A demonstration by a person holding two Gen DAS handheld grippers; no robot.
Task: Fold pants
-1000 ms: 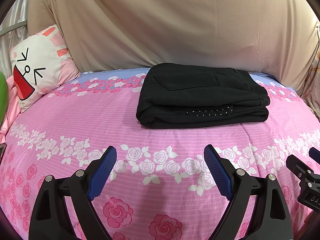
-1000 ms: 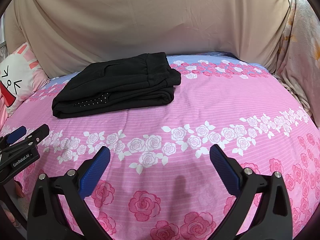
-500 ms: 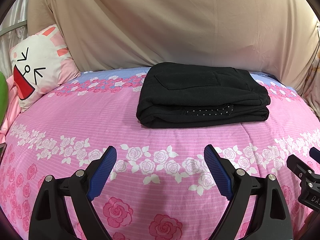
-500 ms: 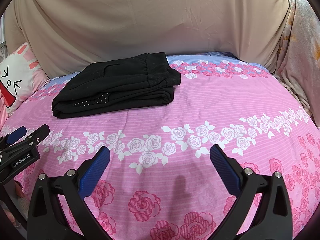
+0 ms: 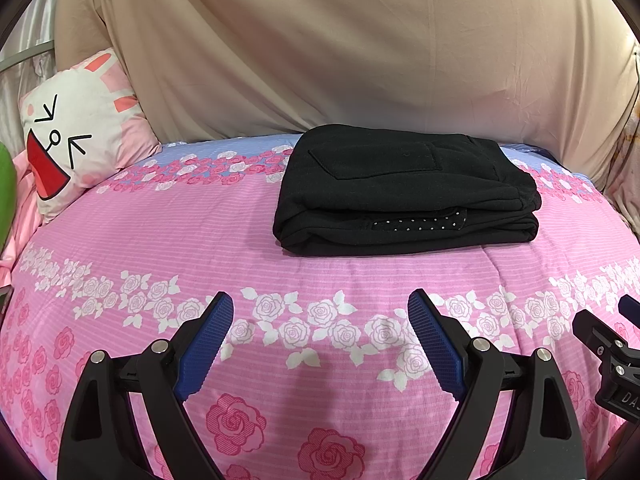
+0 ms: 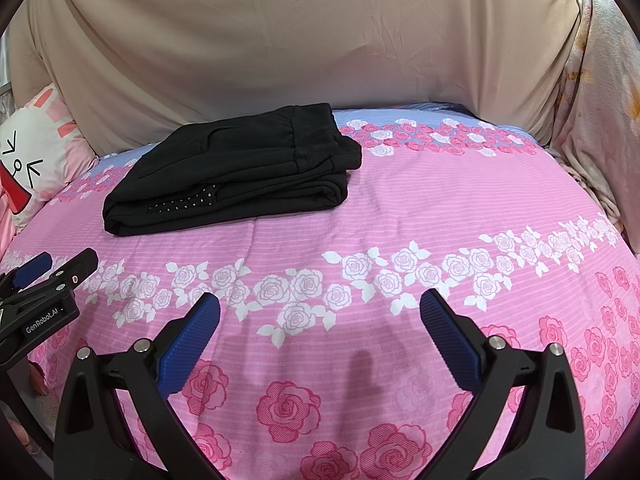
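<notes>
The black pants [image 5: 404, 192] lie folded into a compact stack on the pink floral bed [image 5: 160, 240], with a studded strip showing along the near fold. In the right wrist view the pants [image 6: 236, 172] sit at the far left. My left gripper [image 5: 320, 312] is open and empty, held over the bed well in front of the pants. My right gripper [image 6: 320, 312] is open and empty too, in front and to the right of the pants. Each gripper shows at the edge of the other's view: the right gripper [image 5: 612, 344], the left gripper [image 6: 44, 280].
A white and pink bunny pillow [image 5: 76, 136] leans at the far left. A beige sheet [image 5: 340, 48] hangs behind the bed. A pale floral cloth [image 6: 600, 100] drapes at the right edge. A green object [image 5: 6, 196] is at the far left.
</notes>
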